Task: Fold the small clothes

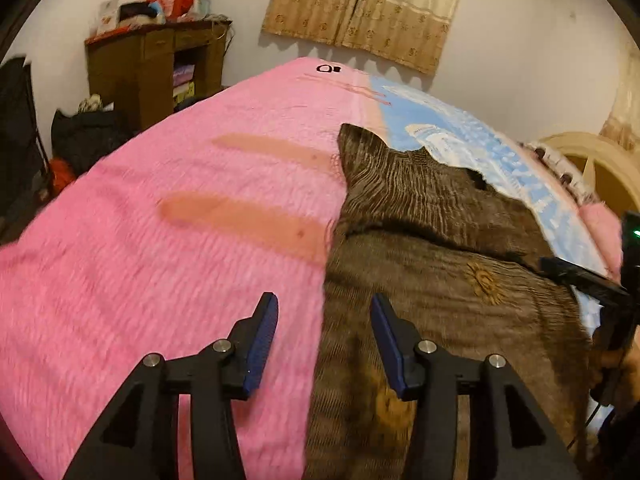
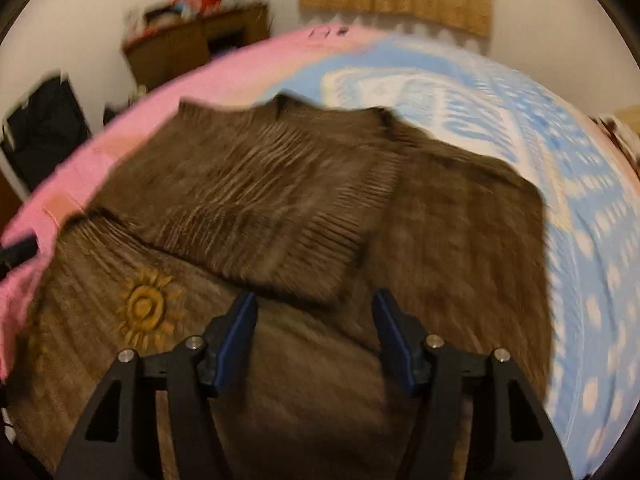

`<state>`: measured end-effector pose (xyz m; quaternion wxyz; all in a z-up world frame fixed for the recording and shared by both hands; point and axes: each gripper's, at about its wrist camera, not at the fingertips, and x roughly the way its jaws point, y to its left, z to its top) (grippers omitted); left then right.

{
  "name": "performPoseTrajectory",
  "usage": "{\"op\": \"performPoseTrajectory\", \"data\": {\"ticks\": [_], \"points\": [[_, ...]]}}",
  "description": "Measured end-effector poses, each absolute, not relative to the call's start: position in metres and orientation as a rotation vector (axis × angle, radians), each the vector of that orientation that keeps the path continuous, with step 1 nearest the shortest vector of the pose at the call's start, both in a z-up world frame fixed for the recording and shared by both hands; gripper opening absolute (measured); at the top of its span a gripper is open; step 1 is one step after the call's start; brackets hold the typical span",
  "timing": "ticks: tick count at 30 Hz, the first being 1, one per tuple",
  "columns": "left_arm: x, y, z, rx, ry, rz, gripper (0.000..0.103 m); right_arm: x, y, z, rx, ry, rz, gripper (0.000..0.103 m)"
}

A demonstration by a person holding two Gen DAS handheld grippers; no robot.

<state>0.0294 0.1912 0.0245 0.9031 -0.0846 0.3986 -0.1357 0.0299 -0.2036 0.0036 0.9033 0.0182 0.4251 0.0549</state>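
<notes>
Left wrist view is showing the left hand-held gripper (image 1: 324,330) hovering with jaws apart and nothing between them, over the edge of a brown sweater (image 1: 440,280) lying on a pink blanket (image 1: 160,240). Blurred right view: right hand-held gripper (image 2: 314,320), likewise spread, is hanging above the sweater's folded sleeve (image 2: 260,208); the hem is cut off.

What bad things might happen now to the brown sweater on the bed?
Both grippers, left and right, are open and hold nothing, so the brown sweater lies loose. Its folded sleeve could slide back open when the next fold is lifted. The sweater also spans the seam between the fuzzy pink blanket and the blue blanket, so dragging it may bunch up the bedding. The right view is blurred, so a grab there might miss the edge.
</notes>
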Motion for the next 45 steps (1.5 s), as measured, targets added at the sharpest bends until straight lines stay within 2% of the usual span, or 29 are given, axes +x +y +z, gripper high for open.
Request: {"op": "performPoseTrajectory", "data": {"ticks": [4, 8, 10, 16, 18, 22, 27, 33, 37, 39, 40, 41, 43, 45], "points": [[0.001, 0.214, 0.023, -0.256, 0.832, -0.33, 0.064, -0.043, -0.232, 0.049, 0.204, 0.705, 0.109, 0.065], [-0.029, 0.227, 0.019, -0.272, 0.84, -0.37, 0.064, -0.123, -0.24, 0.08, 0.17, 0.592, 0.055, 0.077], [-0.042, 0.23, 0.018, -0.279, 0.847, -0.396, 0.064, -0.142, -0.229, 0.085, 0.131, 0.585, 0.025, 0.078], [-0.078, 0.222, 0.009, -0.221, 0.886, -0.531, 0.064, -0.224, -0.248, 0.069, 0.101, 0.628, -0.079, 0.078], [-0.081, 0.213, 0.007, -0.172, 0.896, -0.54, 0.064, -0.24, -0.254, 0.051, 0.157, 0.66, -0.085, 0.082], [-0.085, 0.2, 0.001, -0.124, 0.923, -0.573, 0.064, -0.248, -0.259, 0.017, 0.249, 0.736, -0.091, 0.082], [-0.097, 0.191, -0.006, -0.046, 0.931, -0.621, 0.064, -0.249, -0.267, 0.007, 0.313, 0.777, -0.086, 0.081], [-0.098, 0.2, -0.01, -0.141, 0.963, -0.71, 0.064, -0.255, -0.267, -0.021, 0.379, 0.868, -0.06, 0.081], [-0.102, 0.193, -0.01, -0.097, 0.957, -0.732, 0.064, -0.255, -0.256, -0.037, 0.346, 0.943, -0.069, 0.081], [-0.103, 0.191, -0.011, -0.094, 0.953, -0.743, 0.064, -0.257, -0.251, -0.038, 0.339, 0.951, -0.044, 0.076], [-0.103, 0.19, -0.011, -0.094, 0.949, -0.745, 0.059, -0.258, -0.248, -0.04, 0.341, 0.962, -0.025, 0.072], [-0.103, 0.19, -0.011, -0.097, 0.946, -0.748, 0.043, -0.258, -0.244, -0.043, 0.335, 0.985, -0.012, 0.062], [-0.099, 0.19, -0.016, -0.126, 0.975, -0.743, 0.028, -0.259, -0.237, -0.046, 0.287, 0.999, -0.019, 0.057], [-0.098, 0.191, -0.019, -0.143, 0.986, -0.744, 0.028, -0.259, -0.232, -0.047, 0.257, 1.008, -0.012, 0.048]]}}
